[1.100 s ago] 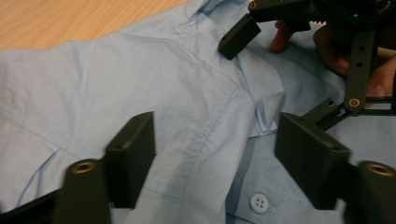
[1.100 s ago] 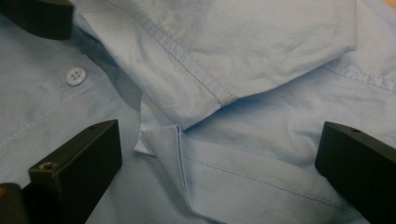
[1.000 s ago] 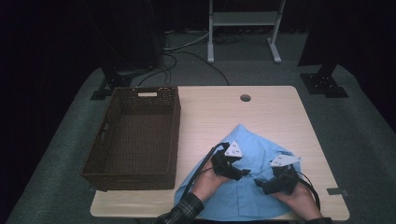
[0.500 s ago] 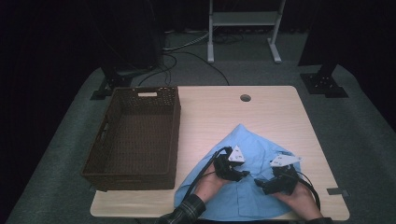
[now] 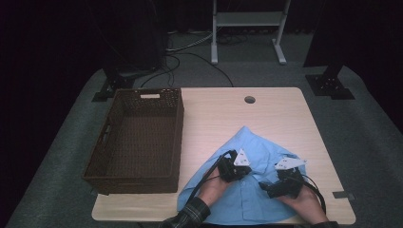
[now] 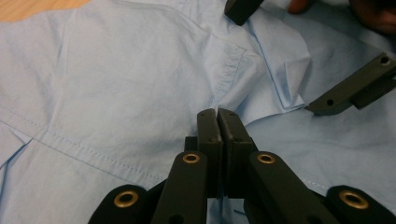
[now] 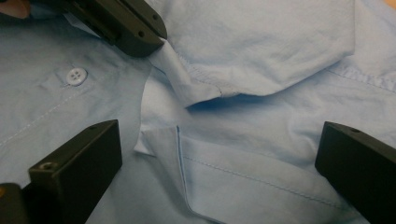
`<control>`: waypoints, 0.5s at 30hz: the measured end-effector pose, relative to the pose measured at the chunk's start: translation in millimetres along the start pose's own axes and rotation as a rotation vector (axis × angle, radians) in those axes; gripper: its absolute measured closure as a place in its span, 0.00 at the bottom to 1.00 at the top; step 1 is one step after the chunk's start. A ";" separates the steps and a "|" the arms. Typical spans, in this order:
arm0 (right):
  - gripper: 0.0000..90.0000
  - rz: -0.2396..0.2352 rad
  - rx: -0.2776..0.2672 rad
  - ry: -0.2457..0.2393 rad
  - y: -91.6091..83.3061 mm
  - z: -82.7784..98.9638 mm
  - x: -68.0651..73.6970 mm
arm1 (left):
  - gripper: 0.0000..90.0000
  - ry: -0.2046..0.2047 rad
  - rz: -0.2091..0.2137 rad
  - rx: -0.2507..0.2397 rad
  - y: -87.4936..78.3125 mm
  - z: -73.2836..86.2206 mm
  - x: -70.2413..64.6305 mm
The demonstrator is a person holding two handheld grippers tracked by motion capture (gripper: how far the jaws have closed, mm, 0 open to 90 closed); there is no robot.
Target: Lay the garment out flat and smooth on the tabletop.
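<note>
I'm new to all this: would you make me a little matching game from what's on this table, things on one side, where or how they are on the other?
Things:
1. dark brown woven basket
2. light blue button-up shirt
3. left gripper
4. right gripper

States:
A. jaws wide apart over the cloth
B. spread flat on the table's near right part
C. stands empty on the table's left side
D. jaws have just closed, pinching a fold of cloth

Pairs: 1-C, 2-B, 3-D, 4-A

High view looks down; both claw cameras closely share the shirt point(image 5: 256, 199).
</note>
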State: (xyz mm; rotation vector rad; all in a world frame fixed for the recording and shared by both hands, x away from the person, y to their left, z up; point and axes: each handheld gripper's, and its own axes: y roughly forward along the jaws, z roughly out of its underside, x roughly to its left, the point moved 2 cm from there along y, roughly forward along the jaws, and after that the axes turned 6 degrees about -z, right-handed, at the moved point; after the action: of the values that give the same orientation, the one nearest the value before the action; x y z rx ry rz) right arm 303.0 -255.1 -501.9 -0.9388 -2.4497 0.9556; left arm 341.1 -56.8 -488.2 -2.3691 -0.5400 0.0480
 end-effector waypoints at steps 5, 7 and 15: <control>0.00 -0.001 0.000 -0.001 -0.1 0.1 -0.1 | 0.98 -0.060 0.011 -0.027 -5.5 -3.8 4.3; 0.00 -0.001 -0.001 -0.001 -0.2 0.2 -0.3 | 0.98 -0.085 0.020 -0.031 -7.2 -4.9 6.0; 0.00 -0.001 0.000 -0.002 -1.0 0.8 -0.9 | 0.98 -0.123 0.044 -0.052 -17.9 -11.6 12.7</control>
State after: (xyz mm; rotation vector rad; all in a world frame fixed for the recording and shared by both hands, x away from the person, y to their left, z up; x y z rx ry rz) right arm 302.8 -256.6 -501.9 -0.9369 -2.4514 0.9567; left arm 348.2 -47.1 -466.5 -2.4407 -0.5530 0.2032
